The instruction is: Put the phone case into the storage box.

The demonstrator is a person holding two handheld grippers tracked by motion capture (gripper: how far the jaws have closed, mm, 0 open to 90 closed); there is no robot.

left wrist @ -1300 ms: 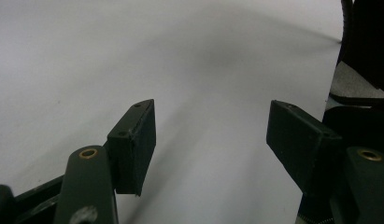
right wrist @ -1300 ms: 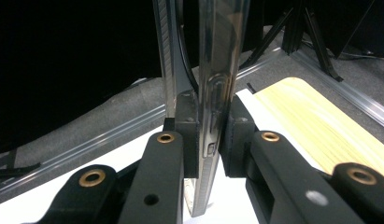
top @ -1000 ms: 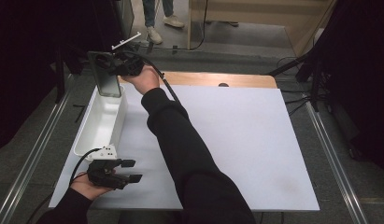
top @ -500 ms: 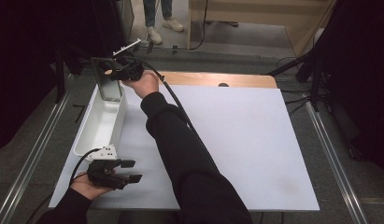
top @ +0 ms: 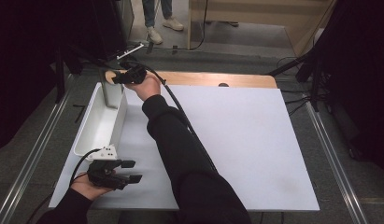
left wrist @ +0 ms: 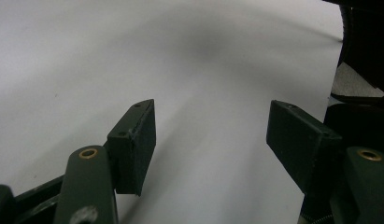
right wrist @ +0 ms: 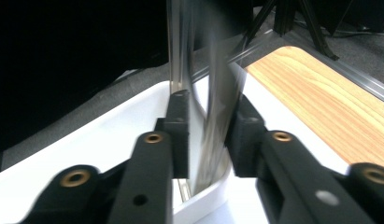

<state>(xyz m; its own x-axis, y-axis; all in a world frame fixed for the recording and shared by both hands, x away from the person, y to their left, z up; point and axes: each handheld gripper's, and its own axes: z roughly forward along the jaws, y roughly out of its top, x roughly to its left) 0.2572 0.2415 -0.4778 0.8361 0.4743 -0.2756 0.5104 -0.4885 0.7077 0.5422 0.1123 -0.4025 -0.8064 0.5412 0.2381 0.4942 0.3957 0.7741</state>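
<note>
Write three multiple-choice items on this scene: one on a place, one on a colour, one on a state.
1. Where does the grey panel stand?
A) in the far end of the white tray
B) flat on the floor
C) on a chair
2. What colour is the tray?
A) red
B) white
C) black
3. How is the left claw?
A) shut on a cable
B) shut on the panel
C) open and empty

Key: 1 A, the panel rises upright from the tray's far end, between the jaws of the right claw, which have just been opening. 2 B, its walls are white. 3 C, bare table lies between its spread jaws.
</note>
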